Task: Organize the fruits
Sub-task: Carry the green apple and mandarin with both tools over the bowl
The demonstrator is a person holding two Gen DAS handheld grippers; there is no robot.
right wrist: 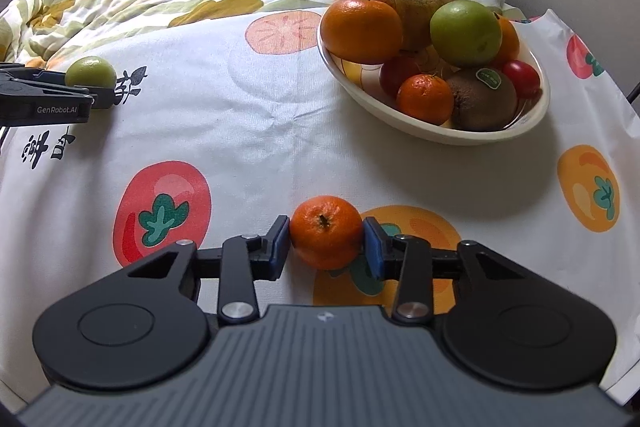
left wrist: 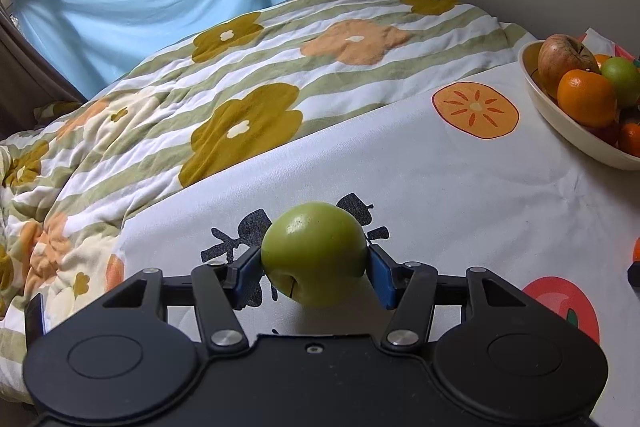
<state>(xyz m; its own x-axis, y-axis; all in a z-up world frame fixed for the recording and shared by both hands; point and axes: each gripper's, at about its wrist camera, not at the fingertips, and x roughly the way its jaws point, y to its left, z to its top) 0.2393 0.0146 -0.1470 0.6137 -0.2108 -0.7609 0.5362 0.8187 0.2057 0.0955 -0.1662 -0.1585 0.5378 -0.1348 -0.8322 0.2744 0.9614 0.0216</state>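
right tool [right wrist: 326,241]: closed on small mandarin [right wrist: 326,237], blue pads pressed to both sides, fruit resting on printed cloth [right wrist: 240,115] | bowl [right wrist: 440,133]: piled with fruit, seen upper right | left tool [right wrist: 96,95]: seen at left edge, green apple [right wrist: 91,71] held

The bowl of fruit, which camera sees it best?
The right wrist view: the whole bowl and its fruit show. The left wrist view catches only part of it, cut off at the right edge.
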